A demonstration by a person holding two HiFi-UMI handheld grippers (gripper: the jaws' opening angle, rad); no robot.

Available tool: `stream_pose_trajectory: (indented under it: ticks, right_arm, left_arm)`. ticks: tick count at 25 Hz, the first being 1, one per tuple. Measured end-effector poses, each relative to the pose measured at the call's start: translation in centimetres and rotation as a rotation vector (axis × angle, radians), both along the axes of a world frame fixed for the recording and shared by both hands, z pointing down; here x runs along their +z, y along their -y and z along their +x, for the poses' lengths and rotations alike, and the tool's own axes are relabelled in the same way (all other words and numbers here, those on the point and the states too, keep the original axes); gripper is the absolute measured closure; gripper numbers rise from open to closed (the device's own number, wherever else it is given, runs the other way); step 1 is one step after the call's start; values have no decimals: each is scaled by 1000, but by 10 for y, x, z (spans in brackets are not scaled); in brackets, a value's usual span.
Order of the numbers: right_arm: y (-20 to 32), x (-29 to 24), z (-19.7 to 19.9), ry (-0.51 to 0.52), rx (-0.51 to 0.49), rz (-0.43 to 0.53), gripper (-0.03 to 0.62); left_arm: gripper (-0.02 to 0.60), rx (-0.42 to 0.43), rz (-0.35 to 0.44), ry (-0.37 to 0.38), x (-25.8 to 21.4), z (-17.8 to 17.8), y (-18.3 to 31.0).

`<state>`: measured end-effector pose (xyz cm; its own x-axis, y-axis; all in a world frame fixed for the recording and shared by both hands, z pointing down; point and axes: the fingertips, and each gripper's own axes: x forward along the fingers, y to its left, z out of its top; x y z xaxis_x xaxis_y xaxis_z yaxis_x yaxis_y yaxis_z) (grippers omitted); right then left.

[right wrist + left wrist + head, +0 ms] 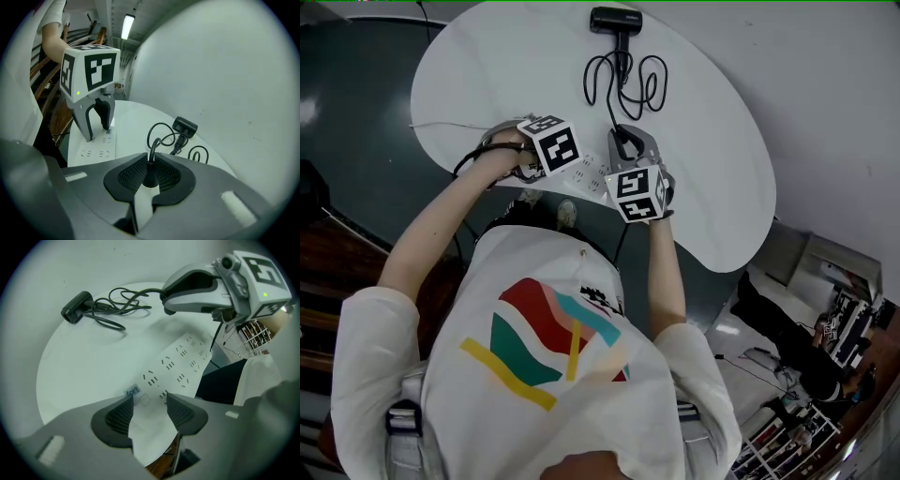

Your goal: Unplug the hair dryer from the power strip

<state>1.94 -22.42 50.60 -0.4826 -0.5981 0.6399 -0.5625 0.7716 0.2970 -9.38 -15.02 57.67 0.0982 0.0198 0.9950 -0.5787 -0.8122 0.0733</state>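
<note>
White power strip [178, 362] at near edge of table [712, 141], pressed down by L tongs [149, 411], jaws apart; R tongs [151, 160] clenched on plug [150, 178] of far-edge hair dryer [616, 21]. Risk: skewed pull could jam plug or drag strip off.

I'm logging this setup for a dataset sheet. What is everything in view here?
white rounded table: one, white, centre.
black hair dryer: one, black, table's far edge.
black coiled cord: one, black, between dryer and grippers.
white power strip: one, white, table's near edge.
black plug: one, black, at the cord's near end.
left gripper: one, grey, jaws apart, tips on the strip.
right gripper: one, grey, shut on the plug.
person's arms: two, bare.
</note>
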Motion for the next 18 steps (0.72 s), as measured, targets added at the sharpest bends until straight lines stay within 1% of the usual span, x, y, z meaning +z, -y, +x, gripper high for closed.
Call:
stream_pose_trajectory:
  ticks: [3, 9, 15, 18]
  right_arm:
    - [-3, 15, 8, -34, 6, -17, 536]
    - [-10, 35, 19, -65, 24, -57, 535]
    - [-12, 50, 27, -84, 44, -95, 533]
    - [-13, 51, 29, -76, 50, -100, 533]
  left_arm:
    - [356, -1, 4, -4, 1, 0, 1]
    - [356, -2, 19, -22, 1, 0, 2]
    - [356, 0, 17, -19, 2, 0, 2]
    - [356, 1, 14, -13, 1, 1, 2]
